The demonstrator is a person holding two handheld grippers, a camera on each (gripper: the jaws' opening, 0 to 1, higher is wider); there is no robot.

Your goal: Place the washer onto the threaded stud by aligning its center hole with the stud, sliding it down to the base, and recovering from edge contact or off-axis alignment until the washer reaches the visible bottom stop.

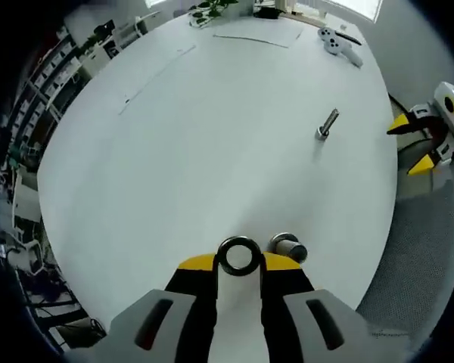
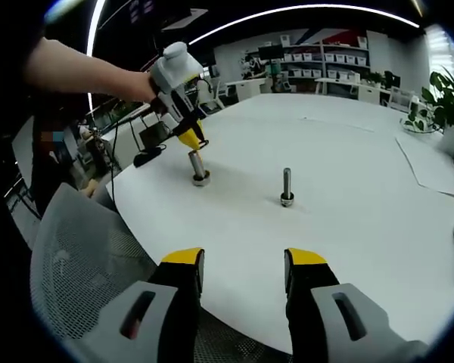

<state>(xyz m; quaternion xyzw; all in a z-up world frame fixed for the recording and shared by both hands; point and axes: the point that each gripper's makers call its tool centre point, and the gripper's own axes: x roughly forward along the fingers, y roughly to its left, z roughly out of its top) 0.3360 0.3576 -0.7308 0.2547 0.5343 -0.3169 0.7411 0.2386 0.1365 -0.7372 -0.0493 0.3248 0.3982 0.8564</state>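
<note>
Left gripper view: your left tongs (image 1: 238, 261) are pinching the washer (image 1: 238, 255) upright by its edges, with the near threaded stud (image 1: 287, 246) just beside it.

Right gripper view shows those left tongs (image 2: 193, 141) hovering right over that same stud (image 2: 198, 167) on the white bench (image 2: 348, 151), so you're probably at the line-up stage. Lay the washer flat so its hole faces down the stud's axis, centre it, then ease down; if an edge catches, back off a touch and re-centre rather than forcing it. Your right tongs (image 2: 244, 265) are open, holding nothing, near the bench edge. A second stud (image 2: 287, 187) stands further in.
</note>
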